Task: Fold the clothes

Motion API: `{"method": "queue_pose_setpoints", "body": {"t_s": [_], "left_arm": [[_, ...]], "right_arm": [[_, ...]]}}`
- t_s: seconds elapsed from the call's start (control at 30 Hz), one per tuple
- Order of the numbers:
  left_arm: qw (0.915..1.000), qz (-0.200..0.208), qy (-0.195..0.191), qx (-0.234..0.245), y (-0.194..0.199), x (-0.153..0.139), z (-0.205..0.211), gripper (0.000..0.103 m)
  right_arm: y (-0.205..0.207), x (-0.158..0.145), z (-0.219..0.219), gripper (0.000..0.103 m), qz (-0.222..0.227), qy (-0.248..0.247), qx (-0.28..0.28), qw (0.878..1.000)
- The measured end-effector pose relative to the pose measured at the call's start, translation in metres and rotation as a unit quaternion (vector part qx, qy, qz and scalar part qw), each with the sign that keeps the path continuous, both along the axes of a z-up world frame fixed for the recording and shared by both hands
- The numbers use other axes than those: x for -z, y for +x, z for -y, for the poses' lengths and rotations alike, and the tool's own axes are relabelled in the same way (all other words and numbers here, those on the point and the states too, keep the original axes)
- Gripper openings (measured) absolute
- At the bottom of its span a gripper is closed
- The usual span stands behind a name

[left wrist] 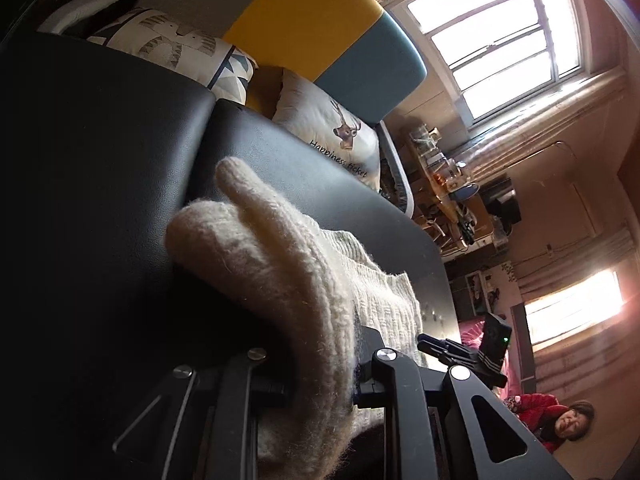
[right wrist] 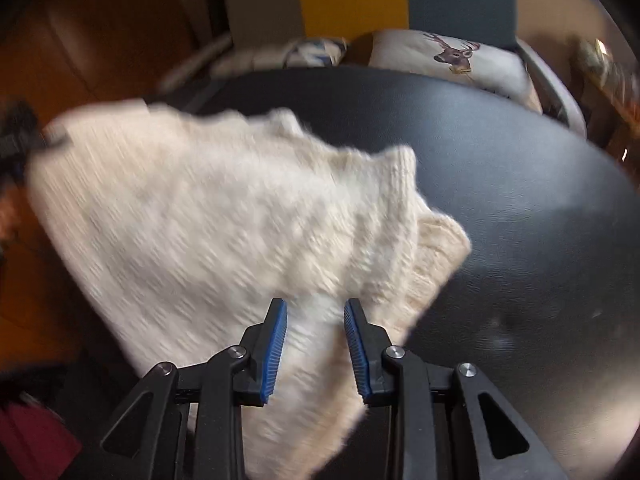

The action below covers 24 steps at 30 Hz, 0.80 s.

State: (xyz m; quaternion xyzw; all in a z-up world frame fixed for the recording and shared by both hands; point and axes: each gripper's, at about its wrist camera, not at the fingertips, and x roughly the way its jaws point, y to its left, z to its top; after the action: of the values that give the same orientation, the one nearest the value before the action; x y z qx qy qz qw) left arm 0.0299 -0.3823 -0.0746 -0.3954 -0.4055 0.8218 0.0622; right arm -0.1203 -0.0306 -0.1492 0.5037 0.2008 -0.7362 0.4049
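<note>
A cream knitted sweater (right wrist: 208, 216) lies partly on a black table (right wrist: 520, 208), its left part hanging over the table's left edge. My right gripper (right wrist: 316, 320) has its blue-padded fingers (right wrist: 276, 344) on either side of a bunched fold of the sweater, clamped on it. The right wrist view is blurred by motion. In the left wrist view the sweater's thick knit edge (left wrist: 280, 280) runs up between the fingers of my left gripper (left wrist: 320, 364), which is shut on it. The right gripper (left wrist: 460, 354) shows there beyond the sweater.
Cushions, one with a deer print (left wrist: 332, 136), lie on a seat behind the table (left wrist: 100, 140). A yellow and blue chair back (left wrist: 320, 28) stands beyond. A person in red (left wrist: 560, 420) sits at the far side. Cluttered shelves (left wrist: 452, 196) and windows line the wall.
</note>
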Motion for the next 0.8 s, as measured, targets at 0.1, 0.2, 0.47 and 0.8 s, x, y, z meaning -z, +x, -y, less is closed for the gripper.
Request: {"method": "queue_pose_setpoints", "body": {"t_s": [0.1,0.2,0.47,0.8], "left_arm": [[0.9998,-0.003,0.019,-0.004,0.0,-0.01,-0.004,0.02],[0.9998,-0.011,0.018,0.002,-0.004,-0.026,-0.019,0.02],[0.9987,-0.005,-0.034,0.037,-0.03,-0.07,-0.074,0.02],[0.997,0.037,-0.063,0.027,-0.074,-0.082,-0.149,0.021]], "right_arm": [[0.002,0.011,-0.005,0.03,0.013,-0.012,-0.002,1.0],[-0.007,0.015,-0.012,0.03,0.043,-0.032,0.006,0.999],[-0.018,0.024,-0.021,0.03,0.072,-0.058,0.004,0.996],[-0.023,0.019,-0.061,0.03,0.075,-0.085,0.006,0.994]]}}
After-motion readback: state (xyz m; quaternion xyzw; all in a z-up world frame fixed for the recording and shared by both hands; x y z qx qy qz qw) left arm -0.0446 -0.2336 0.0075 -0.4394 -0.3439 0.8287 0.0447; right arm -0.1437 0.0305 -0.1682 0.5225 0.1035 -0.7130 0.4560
